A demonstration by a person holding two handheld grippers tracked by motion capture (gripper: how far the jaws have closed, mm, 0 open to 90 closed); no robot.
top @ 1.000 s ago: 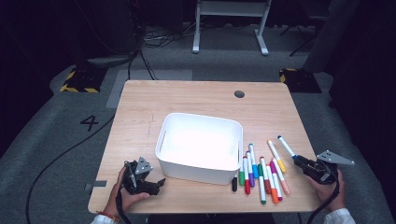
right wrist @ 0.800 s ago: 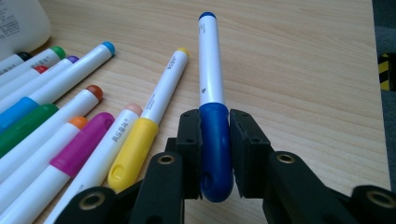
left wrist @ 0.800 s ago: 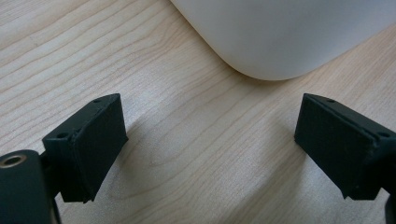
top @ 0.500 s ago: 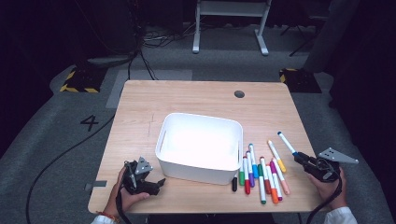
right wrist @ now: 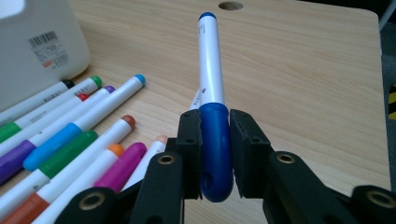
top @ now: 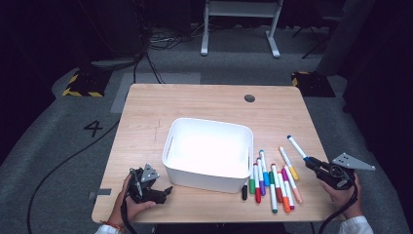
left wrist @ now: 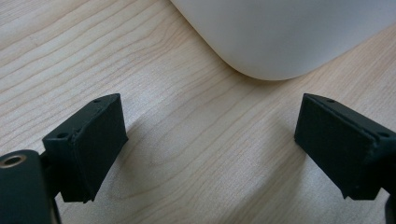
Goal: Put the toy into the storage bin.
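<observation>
Right gripper view: the right tool (right wrist: 215, 140) clamps the blue marker (right wrist: 212, 93) at its cap end, lifted at 3 o'clock of the bin (top: 209, 152). Light, rigid, smooth; it may pivot. The left tool (left wrist: 210, 140) rests released.

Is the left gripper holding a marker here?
No, the left gripper is open over bare tabletop beside the white bin, nothing between its jaws.
</observation>
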